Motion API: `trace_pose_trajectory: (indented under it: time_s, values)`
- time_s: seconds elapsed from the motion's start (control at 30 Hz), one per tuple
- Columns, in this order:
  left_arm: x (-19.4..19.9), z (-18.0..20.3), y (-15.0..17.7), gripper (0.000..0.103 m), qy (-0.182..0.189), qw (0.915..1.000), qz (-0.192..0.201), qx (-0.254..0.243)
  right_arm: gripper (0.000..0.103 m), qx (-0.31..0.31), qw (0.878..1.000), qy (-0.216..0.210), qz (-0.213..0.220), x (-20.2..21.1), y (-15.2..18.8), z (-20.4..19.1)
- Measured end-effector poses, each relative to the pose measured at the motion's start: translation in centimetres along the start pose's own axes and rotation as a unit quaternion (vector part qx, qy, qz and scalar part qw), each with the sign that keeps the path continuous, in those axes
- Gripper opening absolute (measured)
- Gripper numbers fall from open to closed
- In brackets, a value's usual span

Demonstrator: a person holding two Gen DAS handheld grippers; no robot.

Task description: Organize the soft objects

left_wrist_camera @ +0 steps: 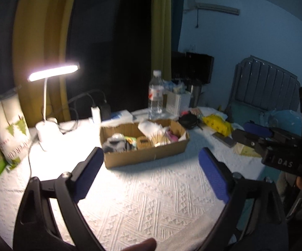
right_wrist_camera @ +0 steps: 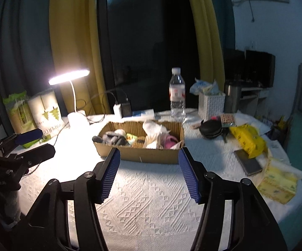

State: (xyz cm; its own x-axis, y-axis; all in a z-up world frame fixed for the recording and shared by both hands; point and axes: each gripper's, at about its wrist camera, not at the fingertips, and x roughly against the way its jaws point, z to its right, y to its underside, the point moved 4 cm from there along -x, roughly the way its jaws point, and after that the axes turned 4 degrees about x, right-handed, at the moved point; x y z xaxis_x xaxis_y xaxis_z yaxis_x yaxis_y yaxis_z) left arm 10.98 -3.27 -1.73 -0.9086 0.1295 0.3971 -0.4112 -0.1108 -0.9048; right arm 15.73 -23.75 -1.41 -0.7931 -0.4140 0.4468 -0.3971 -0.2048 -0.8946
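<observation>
grippers both hang spread and empty over your white cloth [right_wrist_camera: 146, 198]: left gripper [left_wrist_camera: 151, 159], right gripper [right_wrist_camera: 149, 156], cardboard box [right_wrist_camera: 151, 156] just ahead holding soft things.

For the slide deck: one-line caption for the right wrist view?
Open right gripper hovers before a cardboard box of soft items on a white cloth, lit by a desk lamp.
</observation>
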Motion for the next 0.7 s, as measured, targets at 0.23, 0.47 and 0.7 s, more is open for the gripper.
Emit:
trace_pose_trajectory:
  time_s: [0.23,0.47,0.7]
  values:
    - [3.4,1.4,-1.8,0.093,-0.014,0.9986,0.042,-0.028,0.076,0.015,0.999,0.018,0.038,3.9,-1.8,-0.4]
    - [5.1,2.2,-2.7,0.093,-0.038,0.9966,0.061,-0.039,0.076,0.015,0.998,0.021,0.061,6.4,-2.6,-0.3]
    - [6.3,2.4,-3.2,0.093,-0.042,0.9956,0.077,-0.034,0.076,0.017,0.997,0.023,0.067,7.4,-2.8,-0.1]
